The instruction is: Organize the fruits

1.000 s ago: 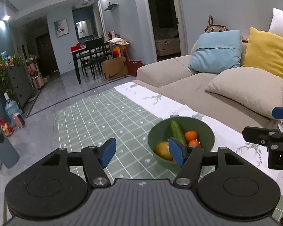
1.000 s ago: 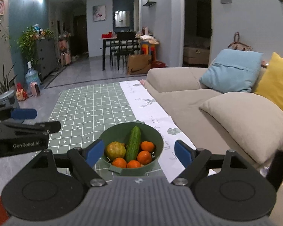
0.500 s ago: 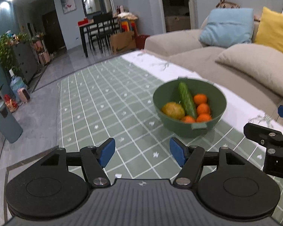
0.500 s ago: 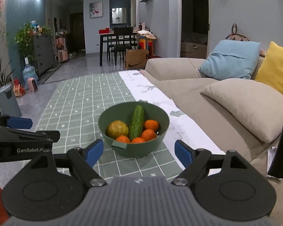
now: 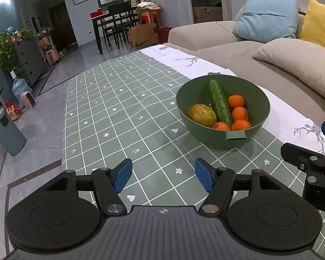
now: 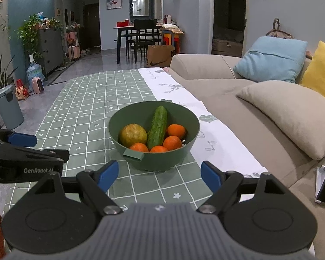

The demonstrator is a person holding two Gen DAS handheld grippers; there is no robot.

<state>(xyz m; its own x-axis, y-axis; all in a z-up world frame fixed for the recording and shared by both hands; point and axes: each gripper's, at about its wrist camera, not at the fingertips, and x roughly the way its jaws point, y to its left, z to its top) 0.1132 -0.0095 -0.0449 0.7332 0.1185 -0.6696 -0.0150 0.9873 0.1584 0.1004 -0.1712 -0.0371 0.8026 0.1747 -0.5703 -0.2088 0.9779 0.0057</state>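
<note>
A green bowl (image 5: 255, 99) (image 6: 190, 119) stands on the green checked tablecloth (image 5: 119, 108). In it lie a cucumber (image 5: 219, 101) (image 6: 157, 126), a yellow-green round fruit (image 5: 202, 115) (image 6: 133, 134) and several oranges (image 5: 240, 114) (image 6: 172, 142). My left gripper (image 5: 163, 176) is open and empty, short of the bowl and to its left. My right gripper (image 6: 159, 176) is open and empty, just in front of the bowl. Each gripper shows at the edge of the other's view.
A beige sofa (image 6: 238, 99) with blue (image 6: 270, 59), yellow and beige cushions runs along the table's right side. A white printed cloth strip (image 5: 288, 119) lies under the bowl's right. A grey bin (image 6: 7, 106) stands on the floor at left.
Both grippers have dropped lower and tilted down toward the table. The bowl now sits higher and larger in both views. Jaws stay open.
</note>
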